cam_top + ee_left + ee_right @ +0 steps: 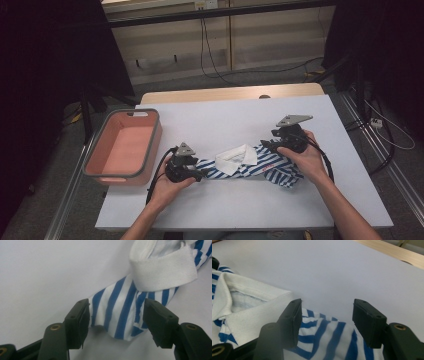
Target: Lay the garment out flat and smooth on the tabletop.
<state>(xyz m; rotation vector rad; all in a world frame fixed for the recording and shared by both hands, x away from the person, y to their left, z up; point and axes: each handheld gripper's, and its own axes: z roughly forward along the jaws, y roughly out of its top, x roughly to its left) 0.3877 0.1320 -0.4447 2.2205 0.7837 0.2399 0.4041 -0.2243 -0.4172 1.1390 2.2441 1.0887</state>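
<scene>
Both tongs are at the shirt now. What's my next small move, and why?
Probably close the left tongs: the jaws stand open with the shirt edge between them, nothing gripped. The right tongs are open over the other end too; close them next.

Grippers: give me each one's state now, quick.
Left gripper: open, jaws either side of the striped shirt's end.
Right gripper: open, over the shirt.

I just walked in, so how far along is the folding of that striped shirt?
Done: the striped polo shirt lies bunched into a narrow band. In hand: left gripper and right gripper straddle its ends, jaws open. Left: gripping, finishing; the pink bin holds nothing.
</scene>
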